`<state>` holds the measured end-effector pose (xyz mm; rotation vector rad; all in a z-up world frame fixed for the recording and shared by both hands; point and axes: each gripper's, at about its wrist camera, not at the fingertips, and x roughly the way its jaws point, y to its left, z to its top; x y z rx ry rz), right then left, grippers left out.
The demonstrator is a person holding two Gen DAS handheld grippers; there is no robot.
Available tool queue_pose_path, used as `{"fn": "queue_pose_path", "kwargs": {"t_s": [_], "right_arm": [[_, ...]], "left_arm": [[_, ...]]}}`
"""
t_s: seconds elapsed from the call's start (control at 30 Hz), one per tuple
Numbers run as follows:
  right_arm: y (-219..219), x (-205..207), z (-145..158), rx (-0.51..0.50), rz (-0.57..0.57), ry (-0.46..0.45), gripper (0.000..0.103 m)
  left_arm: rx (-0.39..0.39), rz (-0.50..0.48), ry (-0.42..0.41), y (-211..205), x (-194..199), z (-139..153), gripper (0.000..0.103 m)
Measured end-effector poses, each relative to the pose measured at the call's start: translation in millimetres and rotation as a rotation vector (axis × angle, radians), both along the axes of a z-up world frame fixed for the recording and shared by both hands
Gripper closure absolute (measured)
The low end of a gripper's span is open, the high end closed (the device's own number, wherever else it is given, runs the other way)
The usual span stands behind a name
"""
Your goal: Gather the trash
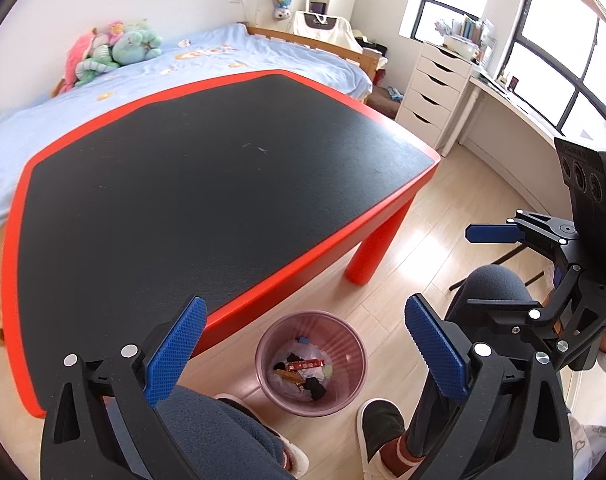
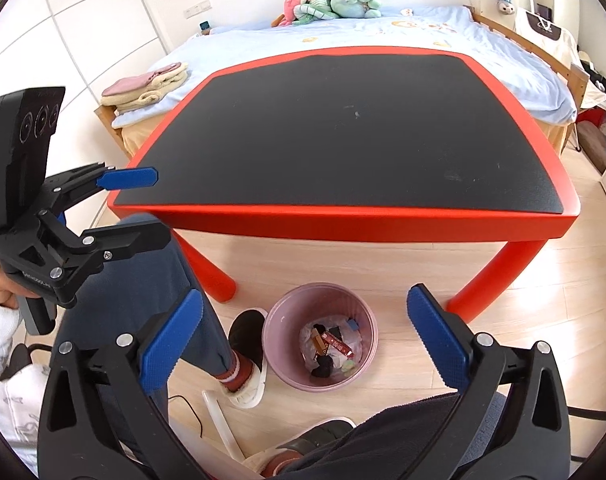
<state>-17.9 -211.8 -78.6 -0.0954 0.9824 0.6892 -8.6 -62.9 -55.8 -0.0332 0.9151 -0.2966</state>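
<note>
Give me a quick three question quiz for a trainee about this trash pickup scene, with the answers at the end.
1. True or false: both sets of tongs, the left tongs and the right tongs, hold a piece of trash.
2. Where does the pink bin stand: A) on the red table, B) on the floor in front of the table, C) on the bed?
3. Name one item visible inside the bin.

Key:
1. False: both are open with nothing between them.
2. B.
3. The red wrapper, or the crumpled clear plastic.
</note>
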Motion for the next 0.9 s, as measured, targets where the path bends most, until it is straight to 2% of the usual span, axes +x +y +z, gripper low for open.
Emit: {"fn": "queue_pose_path", "kwargs": {"t_s": [0.23,0.57,0.77,0.9], "right_arm": [[7,18,19,0.007,-0.036,-0.008,0.003],[31,59,72,0.011,-0.051,-0.135,0.003],[41,83,90,0.009,-0.061,-0.174,0.003],[47,94,94,0.005,-0.061,-0.183,0.003]], "left_arm": [[-0.005,0.062,-0.035,21,6,18,0.007],[0.030,0.163,-0.109,53,23,47,0.007],[0.041,0.201,-0.136,65,37,63,0.007],[0.015,0.220,-0.129,70,47,66,0.006]]}}
